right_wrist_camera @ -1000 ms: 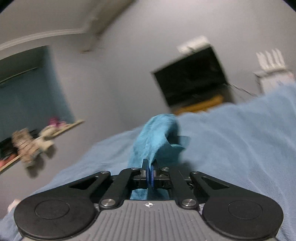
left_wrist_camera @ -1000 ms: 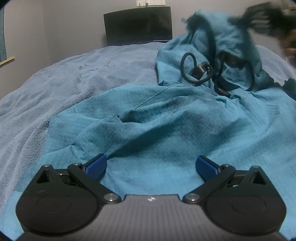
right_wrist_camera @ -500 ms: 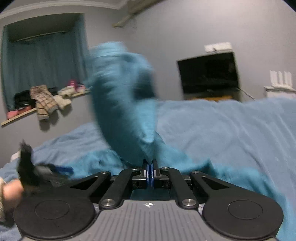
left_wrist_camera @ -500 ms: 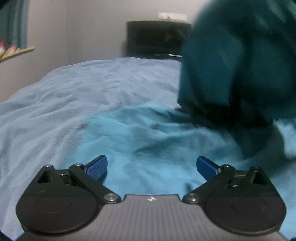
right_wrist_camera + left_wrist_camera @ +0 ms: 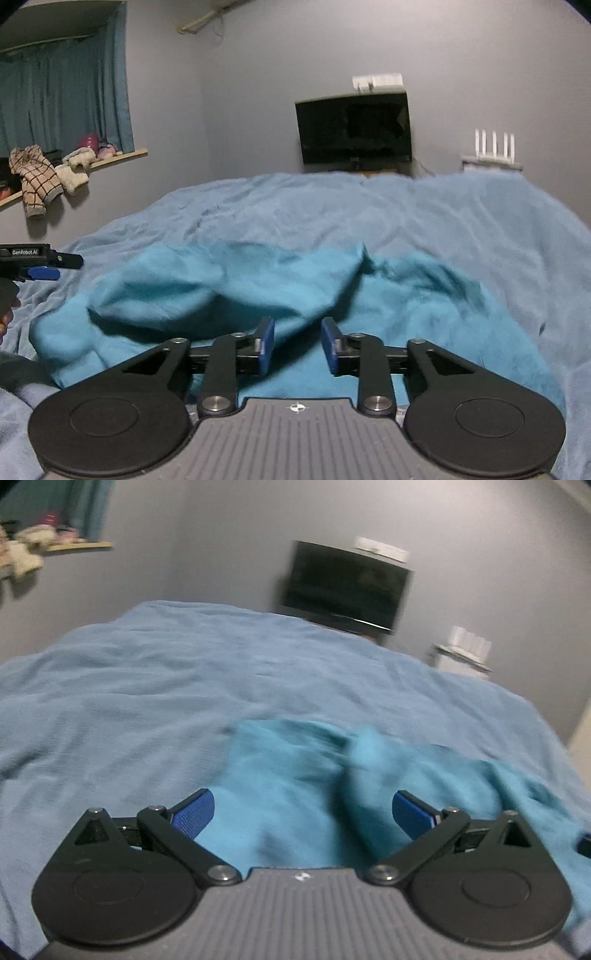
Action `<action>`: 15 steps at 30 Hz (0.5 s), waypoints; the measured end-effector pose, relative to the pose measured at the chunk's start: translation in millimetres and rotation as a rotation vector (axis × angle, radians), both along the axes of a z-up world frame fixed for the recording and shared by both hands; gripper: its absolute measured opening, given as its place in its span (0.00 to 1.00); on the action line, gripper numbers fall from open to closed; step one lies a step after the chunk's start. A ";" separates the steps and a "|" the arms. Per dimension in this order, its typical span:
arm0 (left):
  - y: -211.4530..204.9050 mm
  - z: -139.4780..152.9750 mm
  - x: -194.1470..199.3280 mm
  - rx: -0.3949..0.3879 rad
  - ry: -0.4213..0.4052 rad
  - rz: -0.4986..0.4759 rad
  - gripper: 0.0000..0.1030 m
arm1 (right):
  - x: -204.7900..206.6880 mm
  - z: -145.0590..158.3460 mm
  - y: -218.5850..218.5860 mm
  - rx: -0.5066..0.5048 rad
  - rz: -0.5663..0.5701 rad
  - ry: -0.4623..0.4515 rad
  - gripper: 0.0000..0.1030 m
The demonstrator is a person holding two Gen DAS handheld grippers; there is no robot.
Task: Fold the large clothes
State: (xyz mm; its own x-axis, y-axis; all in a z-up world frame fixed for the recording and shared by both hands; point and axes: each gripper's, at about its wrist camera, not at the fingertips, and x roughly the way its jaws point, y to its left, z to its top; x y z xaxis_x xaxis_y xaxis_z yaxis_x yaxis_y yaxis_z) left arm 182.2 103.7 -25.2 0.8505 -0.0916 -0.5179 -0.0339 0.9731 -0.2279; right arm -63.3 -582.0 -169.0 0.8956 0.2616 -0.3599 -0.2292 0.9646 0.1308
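- On the bed (image 5: 461,221), spread with a pale blue cover, lies the teal garment (image 5: 229,284) I am folding; one part of it is thrown over the rest in a rumpled heap near my side.
- My right tongs (image 5: 297,345) hang just above that heap, and their jaws are opening: the blue pads (image 5: 266,345) stand apart with only a gap between them, nothing pinched, the cloth lying below and beyond.
- My left tongs (image 5: 303,812) are spread wide, their blue pads (image 5: 194,812) far apart and gripping nothing; the garment (image 5: 295,775) sits under and ahead of them, blurred in that view.
- From the right view I see the left tongs (image 5: 40,267) at the far left edge, raised over the bed's cover beside the garment's edge.
- Beyond the bed, a dark screen (image 5: 354,129) stands against the grey wall, with a white router (image 5: 493,147) to its right.
- At the left, a shelf (image 5: 118,157) under the teal curtain (image 5: 62,96) holds a checked cloth (image 5: 35,181) and some soft things.
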 end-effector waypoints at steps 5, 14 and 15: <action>-43.0 16.0 -6.3 -0.003 -0.099 -0.150 1.00 | -5.4 30.1 42.6 -0.103 0.017 -0.088 0.38; -85.2 -28.6 20.7 0.122 0.031 -0.304 0.95 | 29.4 7.6 86.2 -0.245 0.048 0.048 0.34; -84.8 -38.3 26.0 0.116 0.071 -0.316 0.95 | 31.5 -1.0 86.0 -0.268 0.049 0.082 0.34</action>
State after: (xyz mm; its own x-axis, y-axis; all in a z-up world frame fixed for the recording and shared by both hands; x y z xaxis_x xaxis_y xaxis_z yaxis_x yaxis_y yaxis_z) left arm 208.2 18.9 -63.5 0.7510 -0.2815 -0.5973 0.2614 0.9574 -0.1226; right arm -31.8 -496.0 -170.1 0.8493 0.1901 -0.4925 -0.2760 0.9551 -0.1073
